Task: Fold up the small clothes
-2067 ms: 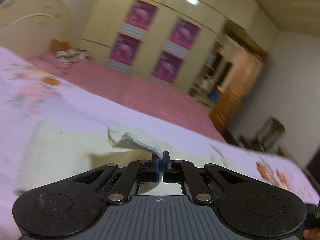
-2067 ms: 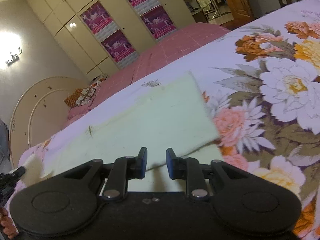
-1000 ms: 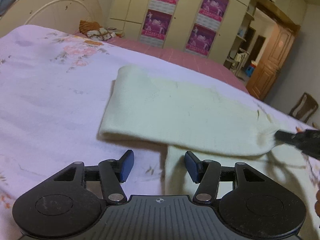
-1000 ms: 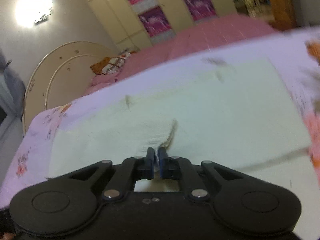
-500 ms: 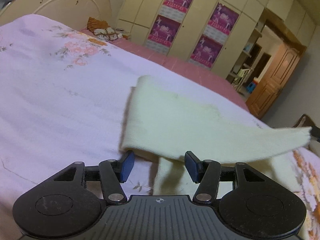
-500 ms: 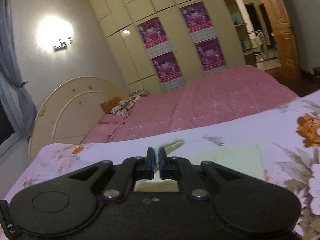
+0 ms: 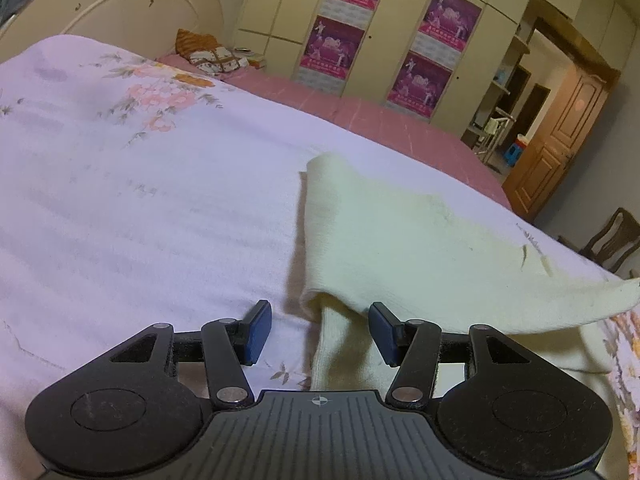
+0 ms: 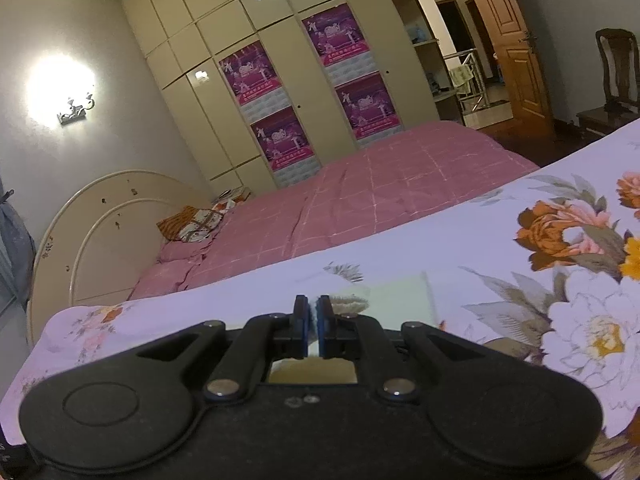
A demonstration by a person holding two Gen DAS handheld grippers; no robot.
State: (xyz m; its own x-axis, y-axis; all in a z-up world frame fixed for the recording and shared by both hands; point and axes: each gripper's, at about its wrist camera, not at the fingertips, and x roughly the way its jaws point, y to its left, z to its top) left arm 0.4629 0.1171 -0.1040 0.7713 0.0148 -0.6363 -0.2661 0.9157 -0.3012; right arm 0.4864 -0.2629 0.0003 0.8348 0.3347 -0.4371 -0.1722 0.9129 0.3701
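Note:
A small cream cloth (image 7: 404, 248) lies partly folded on the floral bedsheet (image 7: 140, 208). Its upper layer is lifted toward the right over a lower layer (image 7: 344, 344). My left gripper (image 7: 318, 330) is open and empty, with the cloth's near fold between its fingertips. My right gripper (image 8: 313, 322) is shut on a corner of the cream cloth (image 8: 352, 300), and part of the cloth (image 8: 400, 300) shows flat on the sheet just beyond it.
A second bed with a pink cover (image 8: 380, 184) lies beyond the sheet. A cream headboard (image 7: 120, 12), a wardrobe with purple posters (image 8: 304, 92), a wooden door (image 7: 576, 128) and a chair (image 8: 612, 84) stand around.
My right gripper has kept the cloth corner and carried the upper layer further to the right. My left gripper stays open and has come closer to the fold.

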